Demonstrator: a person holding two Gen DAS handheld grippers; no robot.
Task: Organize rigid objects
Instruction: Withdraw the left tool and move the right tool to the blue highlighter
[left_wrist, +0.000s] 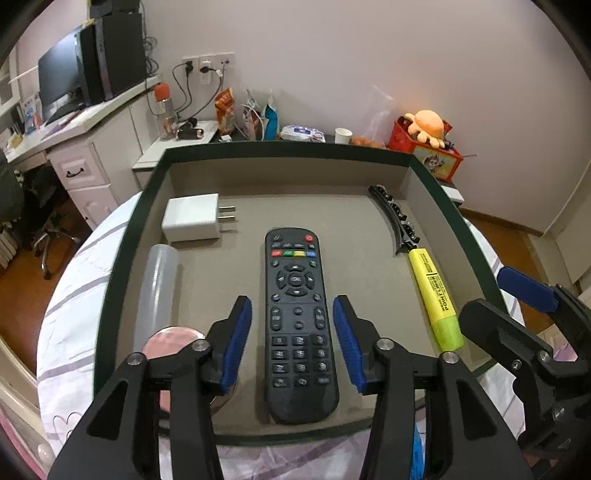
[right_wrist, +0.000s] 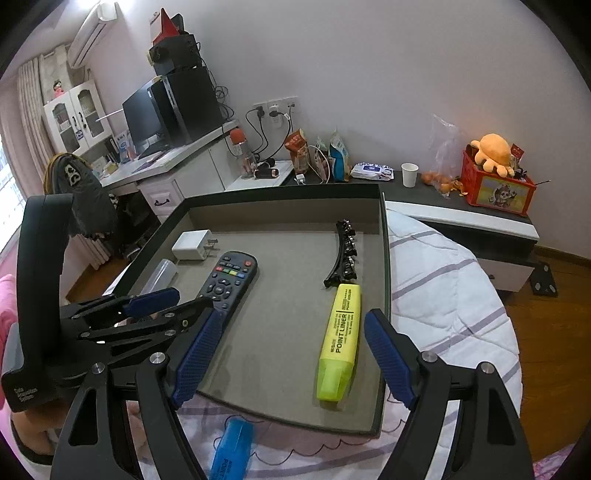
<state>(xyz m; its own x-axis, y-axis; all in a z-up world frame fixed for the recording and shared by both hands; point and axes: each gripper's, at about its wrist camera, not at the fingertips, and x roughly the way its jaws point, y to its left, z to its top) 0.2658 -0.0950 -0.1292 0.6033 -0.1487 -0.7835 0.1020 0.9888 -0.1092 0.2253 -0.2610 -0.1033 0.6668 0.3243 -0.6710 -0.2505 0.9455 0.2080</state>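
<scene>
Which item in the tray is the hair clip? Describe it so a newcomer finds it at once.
Start at the dark-rimmed tray on the bed. Along its right side lies a yellow highlighter; the hair clip sits just beyond the highlighter's far end, toward the back wall. It is the only thin, curved black strip there, studded with small stones, unlike the broad flat remote mid-tray.

A shallow dark-rimmed tray (left_wrist: 122, 236) with a grey floor was seen lying on a striped bedspread. In it, a black remote control (left_wrist: 297, 321) was laid lengthwise at the middle, buttons up. A white charger plug (left_wrist: 192, 222) was placed at the far left, and just beside it a clear plastic tube (left_wrist: 159, 284) lay on its side. Along the right, a black hair clip (left_wrist: 397, 221) and a yellow highlighter (left_wrist: 436, 299) were lined up end to end. A blue highlighter (right_wrist: 232, 448) was found outside the tray, on the bedspread.
</scene>
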